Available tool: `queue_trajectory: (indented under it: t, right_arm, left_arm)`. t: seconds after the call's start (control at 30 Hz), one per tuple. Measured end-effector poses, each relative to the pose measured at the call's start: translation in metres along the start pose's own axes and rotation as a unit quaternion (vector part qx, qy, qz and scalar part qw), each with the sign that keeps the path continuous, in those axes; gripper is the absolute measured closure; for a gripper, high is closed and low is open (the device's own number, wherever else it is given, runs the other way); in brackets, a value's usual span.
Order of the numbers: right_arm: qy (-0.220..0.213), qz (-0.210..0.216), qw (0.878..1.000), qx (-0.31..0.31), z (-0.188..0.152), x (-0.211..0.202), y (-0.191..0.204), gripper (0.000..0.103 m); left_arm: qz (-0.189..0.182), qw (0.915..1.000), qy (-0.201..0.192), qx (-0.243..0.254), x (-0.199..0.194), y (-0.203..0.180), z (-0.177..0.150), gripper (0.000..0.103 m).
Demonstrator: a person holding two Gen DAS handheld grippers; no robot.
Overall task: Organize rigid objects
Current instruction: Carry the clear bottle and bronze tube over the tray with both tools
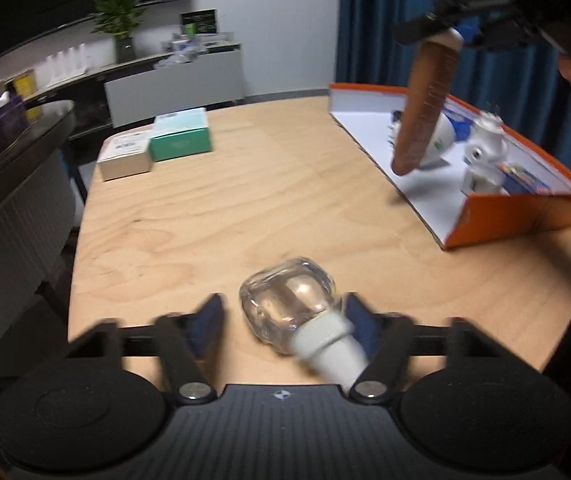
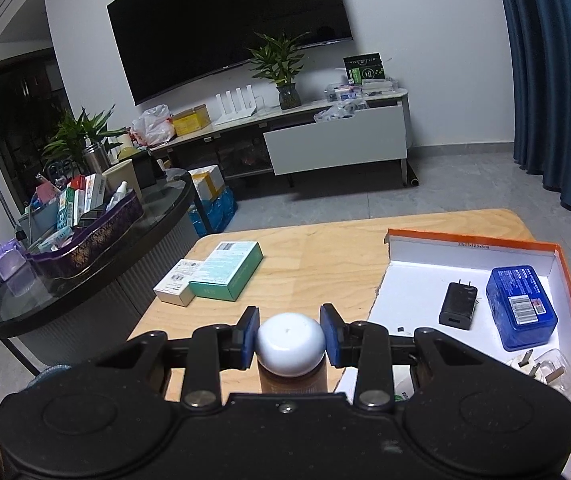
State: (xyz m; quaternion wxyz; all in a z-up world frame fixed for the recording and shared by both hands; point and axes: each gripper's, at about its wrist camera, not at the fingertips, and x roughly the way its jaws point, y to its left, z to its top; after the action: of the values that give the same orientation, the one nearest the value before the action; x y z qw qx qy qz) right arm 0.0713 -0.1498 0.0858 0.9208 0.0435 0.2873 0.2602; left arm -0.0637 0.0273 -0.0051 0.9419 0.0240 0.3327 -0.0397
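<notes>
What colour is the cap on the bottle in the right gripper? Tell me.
White cap; right wrist view shows it best.

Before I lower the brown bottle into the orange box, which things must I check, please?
1. The right gripper grips the brown bottle by its white cap: ok.
2. Bottle hangs over the orange box: ok.
3. Bare floor left in box: ok.
4. Bottle's lower end clear of the white toy: cannot tell.
5. The left gripper holds the glass bottle: not ok, jaws open, it lies on the table.
</notes>
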Motion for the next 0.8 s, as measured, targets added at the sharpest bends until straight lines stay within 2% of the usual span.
queue_trajectory:
  t: [0.23, 0.4, 0.6, 0.8]
  right_arm:
    - [-0.002, 0.001, 1.000, 0.005, 0.001, 0.000, 0.001, 0.062]
    - [-0.015, -0.006, 1.000, 0.012, 0.004, -0.007, -0.001, 0.062]
    - [-0.027, -0.017, 0.999, 0.019, 0.006, -0.016, -0.009, 0.062]
    - [-0.051, -0.031, 0.998, 0.031, 0.015, -0.036, -0.023, 0.062]
  left_arm:
    - [0.004, 0.9997, -0.016, -0.020, 0.005, -0.004, 0.005, 0.053]
    - [-0.001, 0.9984, -0.047, -0.031, -0.004, -0.005, 0.021, 0.053]
    - [-0.006, 0.9965, -0.078, -0.028, -0.013, -0.012, 0.037, 0.053]
    - [-0.020, 0.9927, -0.118, -0.010, -0.021, -0.025, 0.069, 0.053]
